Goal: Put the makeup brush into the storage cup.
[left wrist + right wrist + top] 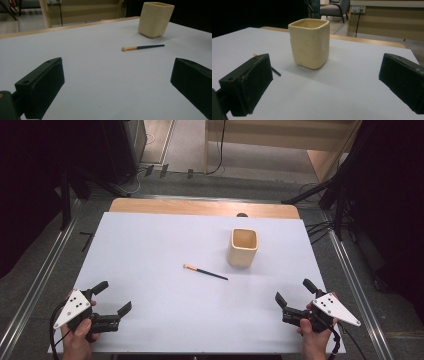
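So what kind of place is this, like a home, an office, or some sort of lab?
Most likely a lab or studio set up for recording. A table under a plain white sheet stands between metal floor rails and dark curtains, with cables on the floor and an office chair behind.

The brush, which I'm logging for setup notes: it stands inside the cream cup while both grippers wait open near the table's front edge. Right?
Not quite. The brush lies flat on the table, beside the cream cup and apart from it, as the high view shows. Both the left gripper and right gripper do wait open.
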`<state>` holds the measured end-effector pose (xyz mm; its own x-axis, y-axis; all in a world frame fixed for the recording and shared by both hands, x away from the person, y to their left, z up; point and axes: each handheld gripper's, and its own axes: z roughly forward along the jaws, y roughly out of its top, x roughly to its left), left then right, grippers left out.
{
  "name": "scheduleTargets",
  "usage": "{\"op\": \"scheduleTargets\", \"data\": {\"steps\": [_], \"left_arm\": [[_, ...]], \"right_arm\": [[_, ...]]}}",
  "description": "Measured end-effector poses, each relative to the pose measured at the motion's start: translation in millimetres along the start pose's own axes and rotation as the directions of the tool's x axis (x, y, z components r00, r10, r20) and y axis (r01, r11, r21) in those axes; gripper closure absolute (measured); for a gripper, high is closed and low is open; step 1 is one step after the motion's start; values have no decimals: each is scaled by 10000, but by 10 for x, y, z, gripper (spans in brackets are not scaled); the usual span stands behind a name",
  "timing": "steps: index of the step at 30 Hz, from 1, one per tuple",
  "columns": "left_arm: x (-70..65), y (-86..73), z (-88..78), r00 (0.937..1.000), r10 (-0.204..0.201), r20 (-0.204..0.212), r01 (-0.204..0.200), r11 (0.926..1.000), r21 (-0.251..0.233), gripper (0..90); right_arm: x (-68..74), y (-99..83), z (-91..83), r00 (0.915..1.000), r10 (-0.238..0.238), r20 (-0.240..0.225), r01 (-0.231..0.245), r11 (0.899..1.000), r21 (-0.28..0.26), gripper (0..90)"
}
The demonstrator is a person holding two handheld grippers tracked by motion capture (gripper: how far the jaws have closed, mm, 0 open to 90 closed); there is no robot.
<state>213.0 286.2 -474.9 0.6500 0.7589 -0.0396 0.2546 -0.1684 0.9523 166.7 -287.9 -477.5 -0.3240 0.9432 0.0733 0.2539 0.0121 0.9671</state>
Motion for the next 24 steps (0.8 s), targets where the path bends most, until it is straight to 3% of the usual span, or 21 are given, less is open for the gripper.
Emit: {"op": "scheduleTargets", "data": {"steps": [6, 9, 12, 24], "left_arm": [[-15, 10, 17, 10000, 49, 66, -49, 10000, 8, 0], [-28, 49, 43, 9991, -196, 385, 200, 9998, -96, 0], [-61, 93, 94, 9985, -188, 520, 193, 9998, -92, 0], [-140, 283, 510, 9925, -36, 1221, -4, 9995, 323, 0]], "right_arm": [[1, 0, -10, 10000, 19, 4, -19, 10000, 23, 0], [6, 1, -17, 10000, 3, -1, -3, 10000, 18, 0], [9, -1, -16, 10000, -7, 8, 7, 10000, 57, 0], [1, -9, -32, 10000, 54, -49, -54, 9999, 86, 0]]}}
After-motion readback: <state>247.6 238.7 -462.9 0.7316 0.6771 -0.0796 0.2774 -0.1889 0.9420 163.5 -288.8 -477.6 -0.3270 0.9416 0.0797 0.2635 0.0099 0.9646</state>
